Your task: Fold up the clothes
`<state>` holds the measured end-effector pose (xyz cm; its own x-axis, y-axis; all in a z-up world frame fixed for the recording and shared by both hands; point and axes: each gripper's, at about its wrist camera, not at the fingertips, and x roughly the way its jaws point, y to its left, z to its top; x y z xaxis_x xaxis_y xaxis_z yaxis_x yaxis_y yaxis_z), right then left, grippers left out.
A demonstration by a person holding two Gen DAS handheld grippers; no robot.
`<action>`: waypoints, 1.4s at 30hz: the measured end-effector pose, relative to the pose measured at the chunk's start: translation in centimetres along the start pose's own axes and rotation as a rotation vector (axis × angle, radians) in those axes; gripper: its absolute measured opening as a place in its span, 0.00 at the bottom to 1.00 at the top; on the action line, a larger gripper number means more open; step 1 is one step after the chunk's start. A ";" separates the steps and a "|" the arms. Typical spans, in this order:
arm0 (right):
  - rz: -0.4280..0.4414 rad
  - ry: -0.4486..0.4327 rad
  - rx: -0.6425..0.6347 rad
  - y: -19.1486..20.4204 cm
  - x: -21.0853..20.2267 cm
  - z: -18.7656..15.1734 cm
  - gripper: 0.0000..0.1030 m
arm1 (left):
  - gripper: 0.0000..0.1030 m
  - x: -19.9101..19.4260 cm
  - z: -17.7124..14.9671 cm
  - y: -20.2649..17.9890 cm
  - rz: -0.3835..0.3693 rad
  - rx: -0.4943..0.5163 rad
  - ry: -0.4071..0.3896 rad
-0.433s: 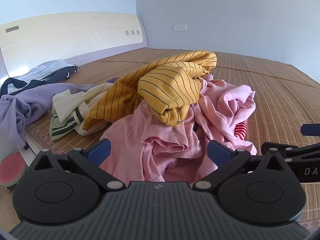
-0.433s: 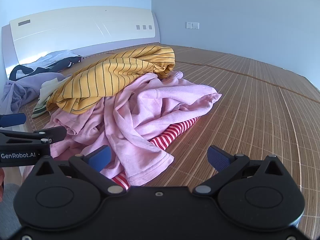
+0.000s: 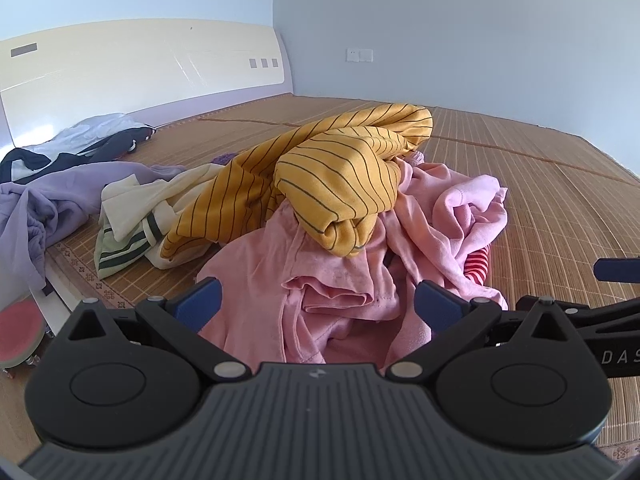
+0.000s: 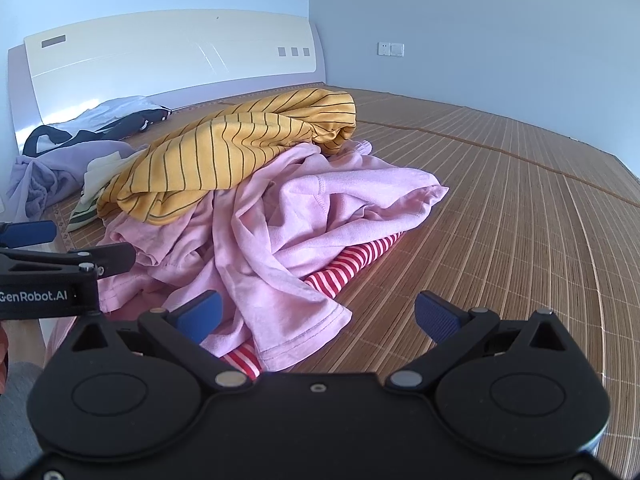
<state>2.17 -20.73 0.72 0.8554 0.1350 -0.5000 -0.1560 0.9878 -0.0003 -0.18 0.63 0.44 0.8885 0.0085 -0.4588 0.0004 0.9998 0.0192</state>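
Observation:
A heap of clothes lies on a bamboo-mat bed. On top is a mustard garment with dark stripes, resting on crumpled pink garments. A red-and-white striped piece peeks out beneath the pink. My left gripper is open, its blue pads either side of a pink fold just in front, holding nothing. My right gripper is open too, over the pink hem and mat. Each gripper shows at the edge of the other's view.
Further left lie a cream garment with green stripes, a lilac garment and a white-and-black one near the cream headboard. Bare bamboo mat stretches to the right. The bed's edge drops to the floor at left.
Both views have shifted only slightly; the clothes lie as before and both grippers remain open.

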 end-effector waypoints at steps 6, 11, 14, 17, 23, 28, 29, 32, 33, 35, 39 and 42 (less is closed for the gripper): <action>-0.001 0.007 -0.021 0.0 0.2 0.0 1.00 | 1.00 -0.1 0.1 0.3 -0.015 -0.022 0.000; 0.000 0.006 -0.052 0.7 -0.1 0.2 1.00 | 1.00 -0.1 0.2 0.4 -0.055 -0.036 -0.003; 0.004 0.006 -0.066 0.7 0.0 0.2 1.00 | 1.00 -0.1 0.2 0.1 -0.049 -0.027 -0.010; 0.012 0.004 -0.067 0.7 0.1 0.2 0.99 | 1.00 -0.2 0.1 0.2 -0.047 -0.026 -0.016; 0.027 0.007 -0.058 0.7 0.3 0.6 0.99 | 1.00 -0.1 -0.1 0.8 -0.083 -0.036 -0.012; 0.034 0.032 -0.064 0.7 0.8 0.9 0.99 | 1.00 0.4 0.2 1.0 -0.095 -0.040 -0.014; 0.045 0.032 -0.059 0.5 0.8 0.9 0.99 | 1.00 0.6 0.4 1.0 -0.092 -0.038 -0.017; 0.076 0.031 -0.038 0.0 0.8 1.1 0.99 | 1.00 1.0 0.9 0.9 -0.072 -0.023 -0.028; 0.087 0.031 -0.031 -0.3 0.8 1.2 0.98 | 1.00 1.2 1.1 0.9 -0.067 -0.019 -0.033; 0.106 0.023 -0.028 -0.4 0.7 1.4 0.98 | 1.00 1.4 1.4 1.0 -0.064 -0.019 -0.041; 0.115 -0.008 -0.032 -0.6 0.6 1.7 0.96 | 1.00 2.1 2.1 1.7 -0.073 -0.038 -0.052; 0.128 -0.044 -0.024 -1.0 0.5 2.3 0.95 | 1.00 2.5 2.6 2.1 -0.066 -0.039 -0.073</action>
<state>3.94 -21.49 2.46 0.8486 0.2634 -0.4588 -0.2763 0.9602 0.0403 3.20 2.72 1.62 0.9182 -0.0569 -0.3919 0.0429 0.9981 -0.0444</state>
